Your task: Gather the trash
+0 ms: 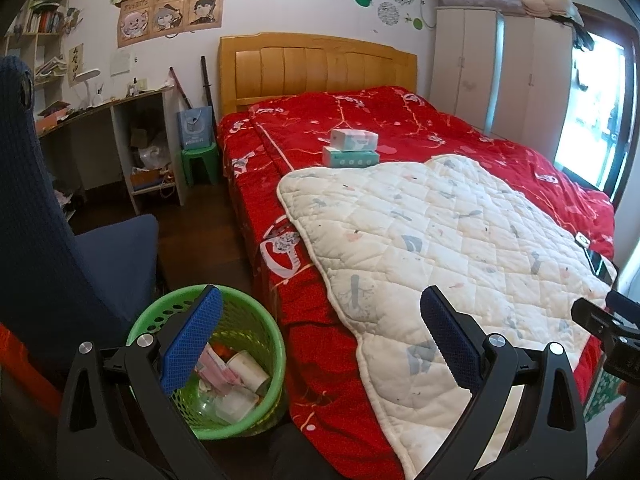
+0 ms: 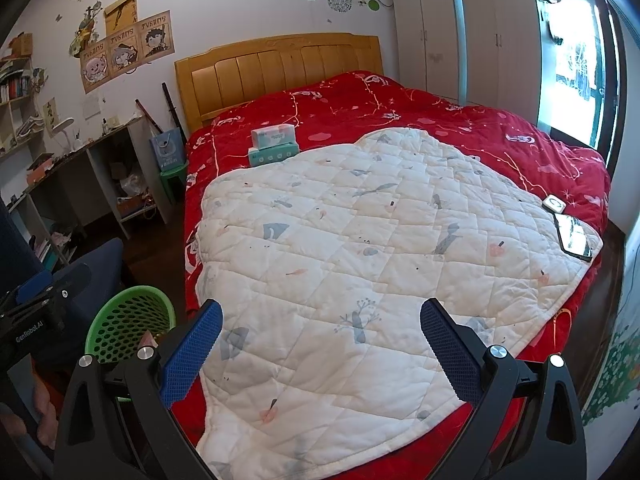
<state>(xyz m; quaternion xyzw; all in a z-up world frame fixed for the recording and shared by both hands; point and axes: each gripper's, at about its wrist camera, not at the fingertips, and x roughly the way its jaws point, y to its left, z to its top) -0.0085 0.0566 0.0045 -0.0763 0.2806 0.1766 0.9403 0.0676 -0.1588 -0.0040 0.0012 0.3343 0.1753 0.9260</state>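
Left view looks straight down into the green bin (image 1: 208,364) on the floor beside the bed (image 1: 400,128), upright, with trash (image 1: 236,376) inside; right view catches only its rim. Left gripper (image 1: 322,340) spread wide, empty. Right gripper (image 2: 322,344) likewise.

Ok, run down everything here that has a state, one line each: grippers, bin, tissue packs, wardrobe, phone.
left gripper: open, empty, above the bed's edge
right gripper: open, empty, over the white quilt
green bin: upright on the floor, partly filled with trash
tissue packs: two, stacked on the red bedspread
wardrobe: doors closed
phone: lying flat at the quilt's edge
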